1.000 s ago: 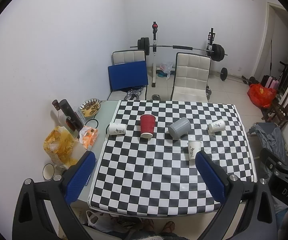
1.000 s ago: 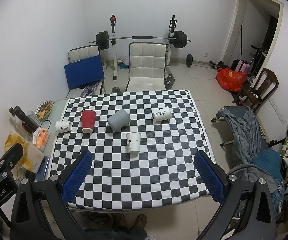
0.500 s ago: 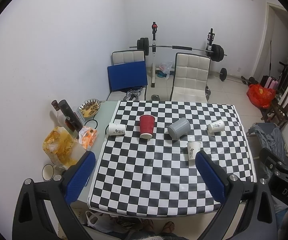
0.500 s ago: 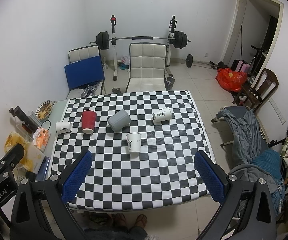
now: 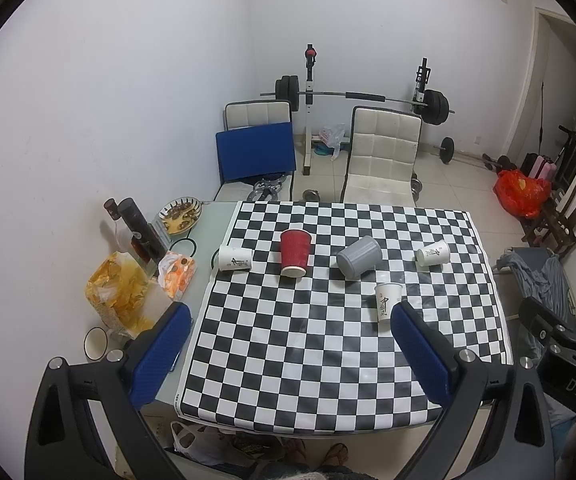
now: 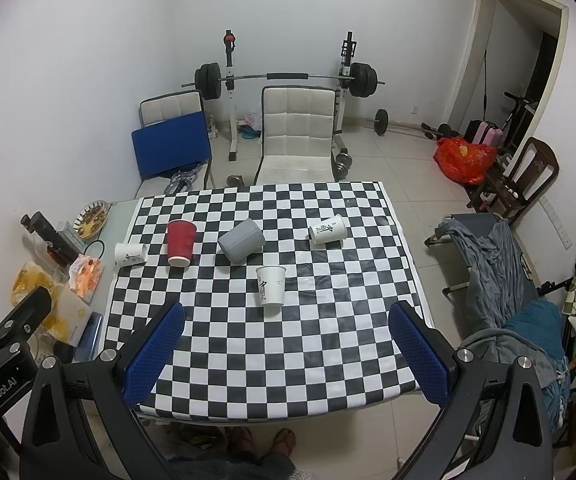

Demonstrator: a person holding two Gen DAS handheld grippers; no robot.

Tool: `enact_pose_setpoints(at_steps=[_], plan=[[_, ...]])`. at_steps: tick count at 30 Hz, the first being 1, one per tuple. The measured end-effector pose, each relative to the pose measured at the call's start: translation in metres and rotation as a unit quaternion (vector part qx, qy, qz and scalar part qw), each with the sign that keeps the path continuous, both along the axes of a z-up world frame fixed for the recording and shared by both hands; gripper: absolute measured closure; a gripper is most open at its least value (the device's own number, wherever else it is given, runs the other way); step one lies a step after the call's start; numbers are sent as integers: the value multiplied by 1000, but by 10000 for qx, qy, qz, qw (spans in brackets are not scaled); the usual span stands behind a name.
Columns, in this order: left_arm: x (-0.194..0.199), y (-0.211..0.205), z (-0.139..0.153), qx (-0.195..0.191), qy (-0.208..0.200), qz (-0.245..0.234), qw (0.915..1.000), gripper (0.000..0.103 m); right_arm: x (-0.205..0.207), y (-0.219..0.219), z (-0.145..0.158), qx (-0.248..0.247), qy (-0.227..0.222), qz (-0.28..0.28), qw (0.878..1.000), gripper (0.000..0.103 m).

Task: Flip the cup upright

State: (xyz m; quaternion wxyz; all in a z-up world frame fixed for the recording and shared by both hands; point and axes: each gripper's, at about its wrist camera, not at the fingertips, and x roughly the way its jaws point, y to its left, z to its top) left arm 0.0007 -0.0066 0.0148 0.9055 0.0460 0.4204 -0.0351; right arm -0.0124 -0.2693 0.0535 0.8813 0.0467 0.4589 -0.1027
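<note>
Jaws of left gripper (image 5: 289, 354) and right gripper (image 6: 288, 352): both spread wide, holding nothing, held high above the near edge of the bench with black-and-white chequered cloth (image 6: 272, 344). Cups on cloth: grey ribbed plastic cup (image 6: 242, 239) on its side at centre; red paper cup (image 6: 181, 242) upright to its left; white printed paper cup (image 6: 271, 285) upright nearer; two more white paper cups (image 6: 130, 254) (image 6: 327, 229) on their sides at far left and right. Beside cloth at left: yellow snack bag (image 5: 118, 290).
</note>
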Motion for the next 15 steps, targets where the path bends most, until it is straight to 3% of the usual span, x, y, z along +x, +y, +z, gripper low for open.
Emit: enact_pose_setpoints(at_steps=[10,15], plan=[[0,-1,1,-16,-16,-22,10000,1,2,4,-1,12,36,-68,10000,0],[18,4,-12,276,-225,163,9992,1,2,23,-37,77,119,-221,9997,0]])
